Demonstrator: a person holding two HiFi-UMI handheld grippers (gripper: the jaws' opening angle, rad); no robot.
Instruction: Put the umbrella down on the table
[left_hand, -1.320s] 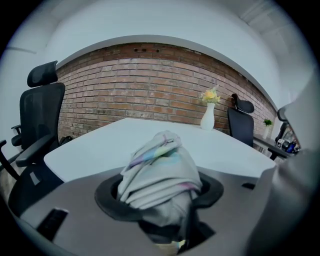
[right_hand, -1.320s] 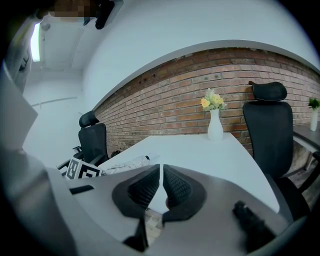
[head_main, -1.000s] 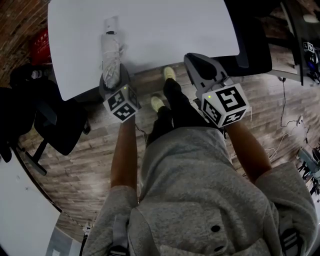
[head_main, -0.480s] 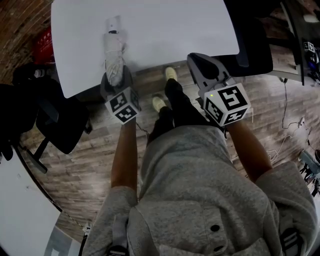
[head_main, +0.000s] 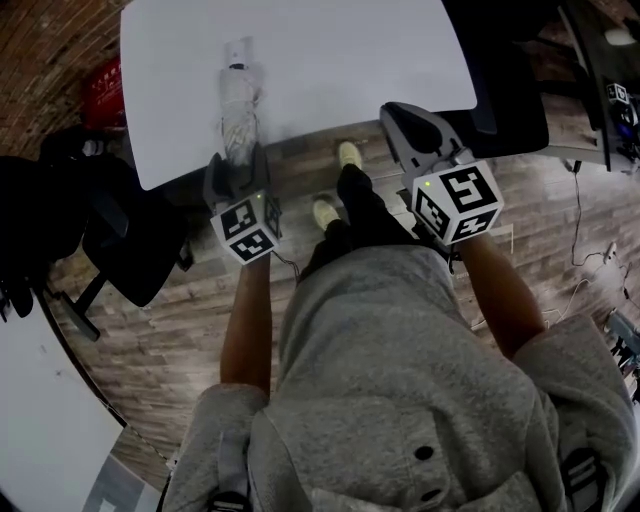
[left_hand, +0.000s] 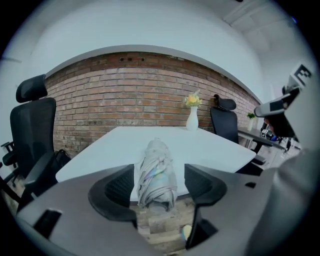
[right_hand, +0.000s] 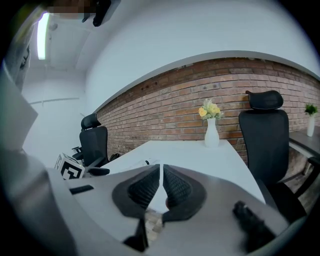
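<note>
Umbrella (head_main: 240, 115) lies folded on worktop (head_main: 350, 50), near end at the edge, between the left tool's (head_main: 237, 172) wide-open jaws, untouched; right tool (head_main: 405, 115) closed, empty; best draw left straight back, snagging no fabric.

In front of me a white table (head_main: 340, 50) stands on a floor (head_main: 140, 330) of grey wooden planks, with a red brick wall (left_hand: 125, 100) behind it. Black office chairs (right_hand: 263, 135) stand beside it, and a white vase (right_hand: 211, 134) of yellow flowers (right_hand: 210, 110) sits at its far end. A strip light (right_hand: 42, 35) glows on the white ceiling (right_hand: 150, 30).
</note>
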